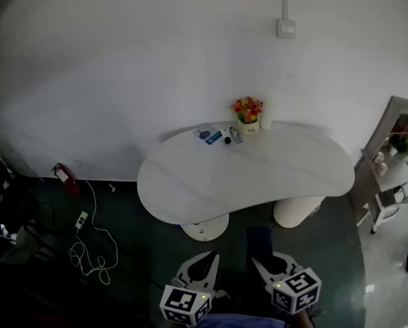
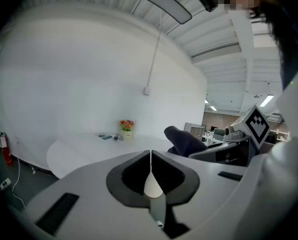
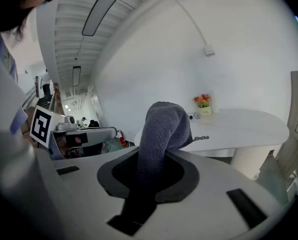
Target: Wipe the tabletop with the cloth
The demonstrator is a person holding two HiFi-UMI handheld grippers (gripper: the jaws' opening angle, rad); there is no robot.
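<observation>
I stand back from a white, bean-shaped table (image 1: 258, 176), looking steeply down at it. Both of my tongs are low at the bottom of the head view, short of the table's near edge and not touching it.

My right tongs (image 1: 270, 264) are closed on a dark grey cloth (image 1: 260, 241). In the right gripper view the cloth (image 3: 163, 129) stands up out of the clamped jaws as a soft, rounded fold and tips forward toward the table. My left tongs (image 1: 202, 265) are pressed shut with nothing between them. In the left gripper view the two jaws meet in a thin seam.

The table lies straight ahead of the cloth, with its long axis running left to right across my view. I judge that the right tongs need to travel forward and down to lay the cloth on the near part of the top, then sweep along that long axis.

A small pot of orange flowers (image 1: 247, 118) sits at the far edge, by the wall. A few small items (image 1: 217, 137) lie just to its left, and they would block a wipe that reaches that far. The rest of the top looks bare.

Under the table are a round white foot (image 1: 205, 227) and a ribbed white column (image 1: 296, 210). A red fire extinguisher (image 1: 63, 176) and a white cable (image 1: 87, 244) lie on the dark floor to the left. A shelf unit (image 1: 395, 176) stands to the right.
</observation>
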